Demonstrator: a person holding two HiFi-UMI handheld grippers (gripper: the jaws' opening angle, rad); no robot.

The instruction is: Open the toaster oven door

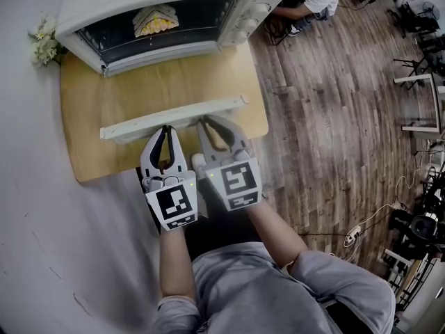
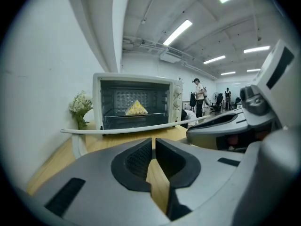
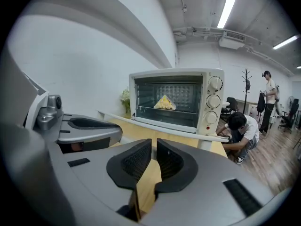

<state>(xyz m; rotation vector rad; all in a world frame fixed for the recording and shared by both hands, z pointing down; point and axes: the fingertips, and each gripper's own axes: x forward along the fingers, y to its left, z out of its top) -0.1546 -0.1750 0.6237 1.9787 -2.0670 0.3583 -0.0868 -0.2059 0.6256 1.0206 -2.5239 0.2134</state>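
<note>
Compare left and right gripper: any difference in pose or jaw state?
The left gripper points at about the middle of the door handle; the right gripper points nearer its right end. The left gripper lies flat, with both fingers showing from above; the right gripper looks rolled to one side. Shared: jaws nearly together with nothing between them, both at the near edge of the lowered door's handle.

The light wooden table (image 1: 160,82) carries a white toaster oven (image 1: 167,5) at its far end, its door lowered flat above the bare wood, and a small bunch of white flowers (image 1: 43,42) just beside the oven's left.
</note>
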